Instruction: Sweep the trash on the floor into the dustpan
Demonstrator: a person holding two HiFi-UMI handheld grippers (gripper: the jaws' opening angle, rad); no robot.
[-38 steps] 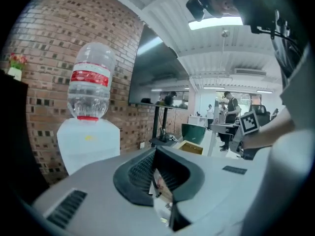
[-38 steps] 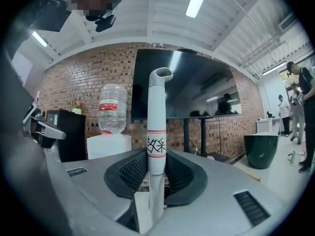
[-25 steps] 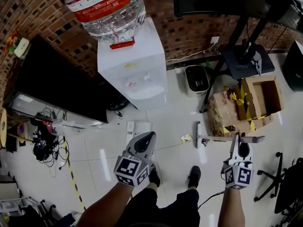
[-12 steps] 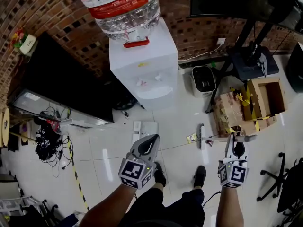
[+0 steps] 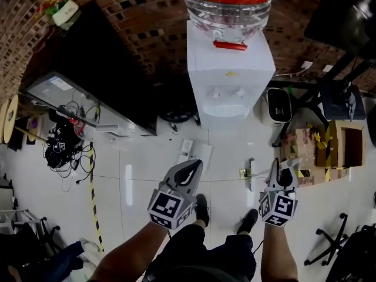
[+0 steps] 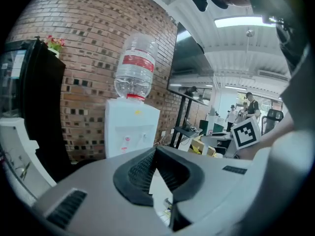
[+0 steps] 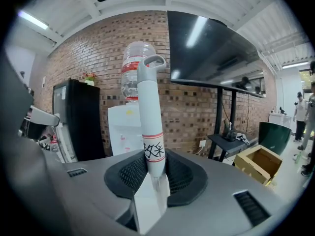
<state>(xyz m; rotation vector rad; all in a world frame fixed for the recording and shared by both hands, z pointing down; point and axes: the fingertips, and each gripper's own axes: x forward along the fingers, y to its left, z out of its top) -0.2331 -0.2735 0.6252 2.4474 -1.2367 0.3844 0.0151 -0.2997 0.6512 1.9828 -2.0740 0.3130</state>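
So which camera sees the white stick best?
The right gripper view: the white handle looms close, gripped in the tongs of the right gripper. The head view shows only a sliver beside that gripper; the left gripper view shows none.

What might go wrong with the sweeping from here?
The right tool alone pinches the broom handle, so the long broom may twist or slip in its jaws. The yellow scrap lies right beside the broom head; a hard push may flick it away, perhaps toward the water dispenser. The left tool is shut on nothing, so no dustpan is held ready to catch it.
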